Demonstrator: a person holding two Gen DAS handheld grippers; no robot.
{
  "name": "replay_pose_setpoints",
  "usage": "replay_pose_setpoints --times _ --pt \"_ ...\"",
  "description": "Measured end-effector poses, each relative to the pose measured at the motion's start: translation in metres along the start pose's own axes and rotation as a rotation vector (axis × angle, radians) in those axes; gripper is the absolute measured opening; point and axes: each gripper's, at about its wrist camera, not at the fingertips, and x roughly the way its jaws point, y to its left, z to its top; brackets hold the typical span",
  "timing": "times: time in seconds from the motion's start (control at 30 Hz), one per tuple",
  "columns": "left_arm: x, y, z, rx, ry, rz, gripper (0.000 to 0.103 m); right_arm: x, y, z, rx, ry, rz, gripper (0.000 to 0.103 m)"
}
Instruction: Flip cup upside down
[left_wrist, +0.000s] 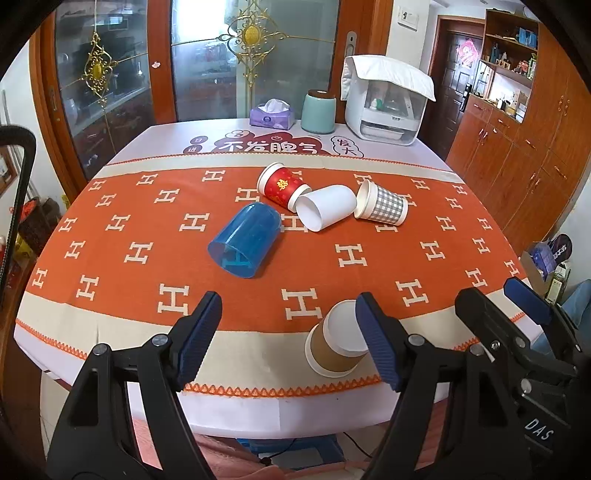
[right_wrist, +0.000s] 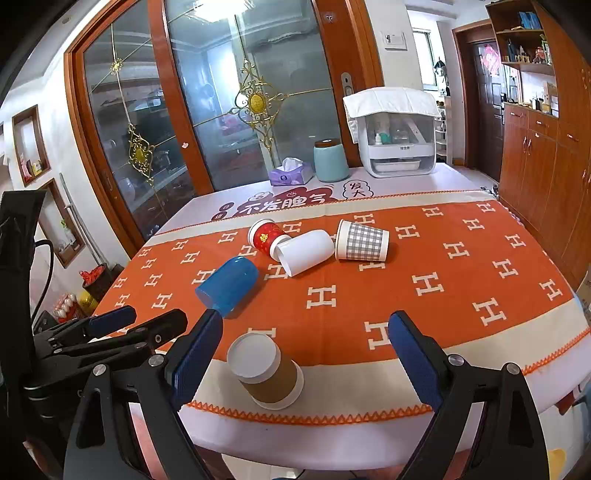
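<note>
Bright, even daylight in both wrist views; colours vivid, focus sharp across tablecloth. Glare patch high on glass door, pale window glow behind doorway far right. Soft, short shadows under cups, darkest beneath blue cup. Strong fisheye bend: table edge bowed, door frames curved. Black vignette in corners. No motion blur
</note>
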Motion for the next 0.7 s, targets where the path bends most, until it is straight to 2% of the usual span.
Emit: replay_pose_setpoints --times 0.7 --pt "0.0070 0.0034 -0.0009 -0.007 0.002 0.008 0.073 0.0043 0.0006 -0.0005 0.007 0.002 0.003 0.092"
